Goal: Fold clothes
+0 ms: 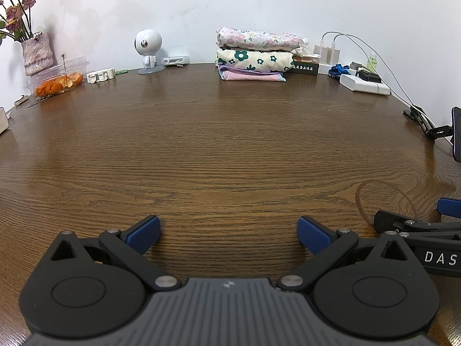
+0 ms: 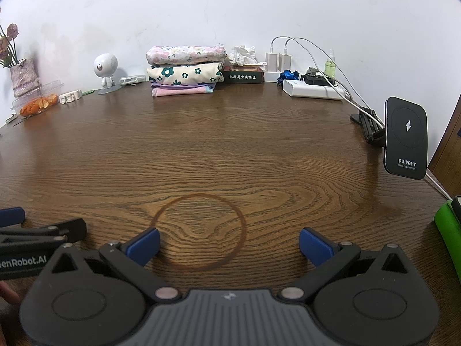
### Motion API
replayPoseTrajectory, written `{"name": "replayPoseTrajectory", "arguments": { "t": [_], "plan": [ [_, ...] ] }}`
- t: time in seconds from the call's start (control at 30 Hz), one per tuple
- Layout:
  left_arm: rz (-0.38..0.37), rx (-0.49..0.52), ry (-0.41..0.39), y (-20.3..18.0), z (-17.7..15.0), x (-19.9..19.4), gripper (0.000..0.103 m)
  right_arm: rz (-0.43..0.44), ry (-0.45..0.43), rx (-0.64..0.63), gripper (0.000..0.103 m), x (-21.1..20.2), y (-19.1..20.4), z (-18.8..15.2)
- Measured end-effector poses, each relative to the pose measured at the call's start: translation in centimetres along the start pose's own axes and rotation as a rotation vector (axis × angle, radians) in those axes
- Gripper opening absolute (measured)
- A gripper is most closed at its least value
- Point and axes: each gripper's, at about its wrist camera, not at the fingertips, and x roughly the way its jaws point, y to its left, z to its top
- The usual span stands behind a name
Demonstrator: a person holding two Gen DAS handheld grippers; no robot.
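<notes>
Clothes stacked folded at desk far edge; soft, light, prob. slippery, grab at hems/corners. Left gripper & right gripper wide open, empty, near front edge.

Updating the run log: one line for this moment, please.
left gripper: open, empty | right gripper: open, empty | folded clothes stack: far table edge | table centre: no garment
</notes>
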Motion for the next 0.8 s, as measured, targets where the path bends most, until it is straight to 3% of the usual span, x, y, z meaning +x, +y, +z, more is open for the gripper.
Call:
{"name": "replayPoseTrajectory", "arguments": {
  "t": [0.8],
  "plan": [
    [0.000, 0.001, 0.000, 0.12, -0.12, 0.12, 0.103, 0.000, 0.000, 0.000, 0.103, -0.01, 0.00, 0.01]
  ]
}}
